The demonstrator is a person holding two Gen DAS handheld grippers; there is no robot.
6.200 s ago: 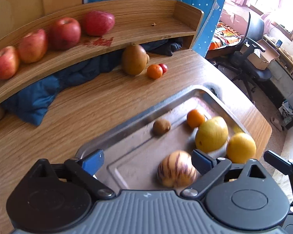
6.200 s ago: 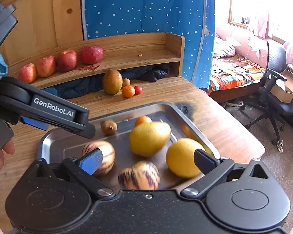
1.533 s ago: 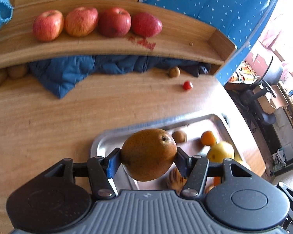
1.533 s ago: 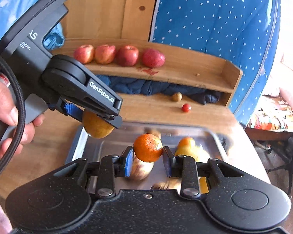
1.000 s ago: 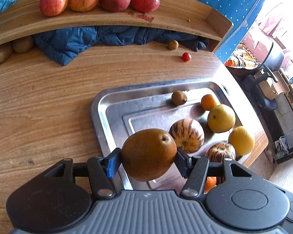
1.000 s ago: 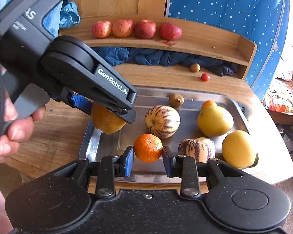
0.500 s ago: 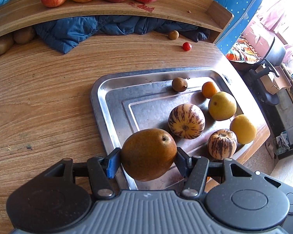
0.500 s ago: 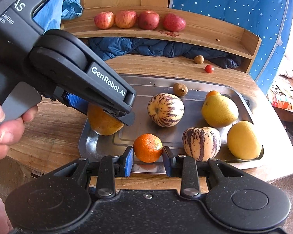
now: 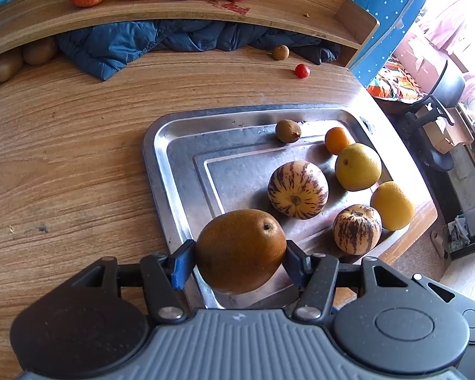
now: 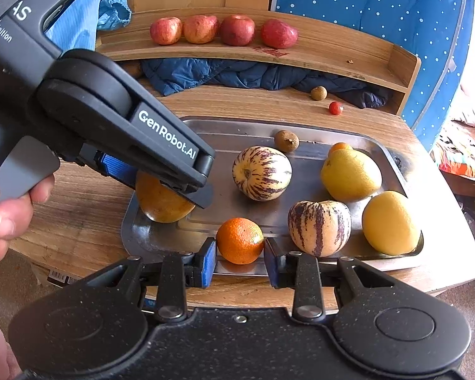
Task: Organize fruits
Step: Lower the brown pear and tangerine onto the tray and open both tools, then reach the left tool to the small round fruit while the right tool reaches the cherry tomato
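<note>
Over metal tray (image 9: 174,171), we see left tool (image 9: 239,255) clamping brown pear (image 9: 240,250), right tool (image 10: 240,253) clamping mandarin (image 10: 240,240); striped melons (image 10: 261,172) crowd beside.

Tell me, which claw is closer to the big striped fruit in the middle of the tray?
Left. The left claw hangs beside the striped fruit; the right claw sits farther back at the tray's near rim.

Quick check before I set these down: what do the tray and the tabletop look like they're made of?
Tray: looks like bare metal, likely steel or aluminium; dull silver, scuffed, with soft reflections of the fruit and stamped ridges in the floor. Tabletop: wood or a wood-grain laminate, which one I cannot tell; long brown grain lines, low sheen, a few small dark marks.
</note>
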